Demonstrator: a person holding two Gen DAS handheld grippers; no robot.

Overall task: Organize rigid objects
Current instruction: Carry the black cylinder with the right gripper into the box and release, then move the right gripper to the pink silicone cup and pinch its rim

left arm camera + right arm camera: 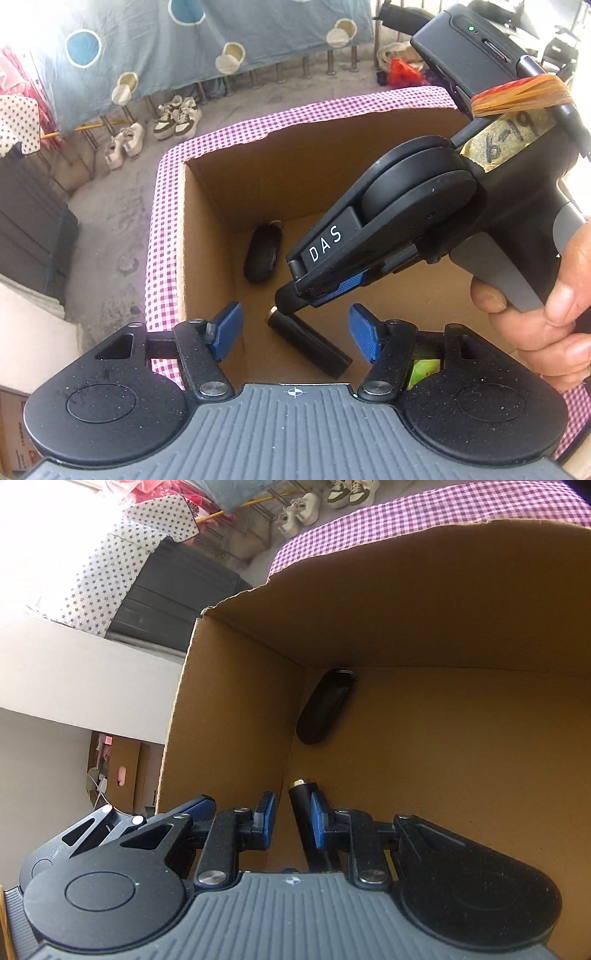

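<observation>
Right tongs [288,805] are nearly closed, reaching down into the box [295,166] with the gold-tipped end of the cylinder [310,343] sitting between the pads. One pad is against it, but there's a sliver of gap on the other side, so I can't confirm a real grip. The cylinder looks to be lying on the box floor by the near wall, which reads as set-down or a nudge into line, not a carry.

Left tongs [294,331] are about half open and empty, hovering over the near rim. My guess is they're parked clear so the other hand [546,314] has room.

The fob [263,254], a dark oval, lies in the far corner against the wall, apart from the cylinder. Both are tucked along the same side, probably to leave floor space for more items.

Hard to read:
- The cylinder's rear half is under the tongs body in the right wrist view.
- A green thing [424,369] shows only through the left linkage, so no ID.
- The tabletop is visible only as checked cloth [159,221] around the box; whatever else is waiting to be sorted is out of frame.
- The box's right side is blocked by the right tongs.
</observation>
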